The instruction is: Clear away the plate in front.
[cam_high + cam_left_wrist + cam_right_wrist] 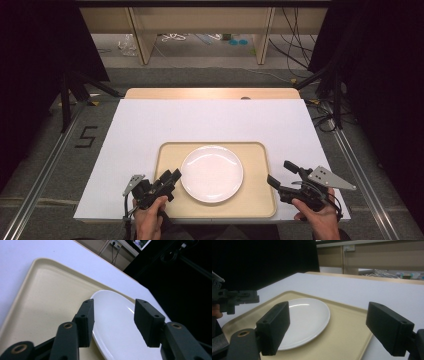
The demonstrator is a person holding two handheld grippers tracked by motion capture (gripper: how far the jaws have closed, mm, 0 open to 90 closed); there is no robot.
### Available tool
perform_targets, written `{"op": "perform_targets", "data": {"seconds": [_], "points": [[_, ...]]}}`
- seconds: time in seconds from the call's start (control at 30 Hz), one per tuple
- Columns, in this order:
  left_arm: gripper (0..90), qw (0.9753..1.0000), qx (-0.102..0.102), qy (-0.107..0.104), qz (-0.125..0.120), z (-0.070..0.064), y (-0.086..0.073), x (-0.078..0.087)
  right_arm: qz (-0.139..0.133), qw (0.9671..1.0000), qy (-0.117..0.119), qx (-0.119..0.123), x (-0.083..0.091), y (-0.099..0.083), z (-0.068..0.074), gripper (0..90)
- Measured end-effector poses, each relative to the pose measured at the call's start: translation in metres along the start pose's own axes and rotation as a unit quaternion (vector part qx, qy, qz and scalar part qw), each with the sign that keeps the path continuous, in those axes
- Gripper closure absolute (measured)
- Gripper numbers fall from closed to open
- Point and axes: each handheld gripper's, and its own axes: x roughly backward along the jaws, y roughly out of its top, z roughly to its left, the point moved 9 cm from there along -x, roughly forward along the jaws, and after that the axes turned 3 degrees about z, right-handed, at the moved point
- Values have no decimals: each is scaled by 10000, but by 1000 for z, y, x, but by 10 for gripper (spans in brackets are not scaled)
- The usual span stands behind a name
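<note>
High view: plate [211, 173] sits mid-tray [260, 200]; your left gripper [167, 182] is at its left rim, right gripper [280, 175] off the tray's right edge. Left gripper view: fingers [86, 320] apart, prob. straddling the rim; a shallow bite could slip. Right gripper view: fingers [274, 326] apart, nothing held.

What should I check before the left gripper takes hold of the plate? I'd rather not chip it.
1. Left gripper open: ok, jaws apart.
2. Left jaws lined up on the plate rim: ok, the near rim lies between them in the left gripper view.
3. Plate empty: ok.
4. Plate lies flat inside the tray: ok.
5. Right gripper clear of the plate: ok, open at the tray's right edge.
6. Jaw clearance under the rim: cannot tell.
</note>
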Motion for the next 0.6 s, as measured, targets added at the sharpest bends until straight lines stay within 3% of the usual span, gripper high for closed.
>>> {"op": "perform_targets", "data": {"seconds": [0.03, 0.07, 0.2, 0.37, 0.5, 0.53, 0.6], "points": [[447, 9996, -263, 25, 51, 0, 2, 0, -3, 10000, 0, 2, 0, 0, 0, 198], [426, 9996, -263, 25, 51, 0, 2, 0, -3, 10000, 0, 2, 0, 0, 0, 198], [375, 9965, -835, -47, 50, -7, 9, 2, 4, 10000, -8, -1, 0, 0, 0, 191], [322, 9940, -1082, -130, 38, -13, 12, 4, 4, 10000, -15, -3, 0, 0, 0, 183], [292, 9880, -1537, -138, 85, -17, 14, 7, -9, 10000, -17, 11, -1, 0, 0, 182], [273, 9851, -1713, -128, 123, -18, 14, 8, 20, 10000, 0, -23, -1, -1, 1, 182], [261, 9824, -1863, -150, 36, -23, 16, 9, 21, 10000, 0, -25, -1, -1, 1, 182]]}}
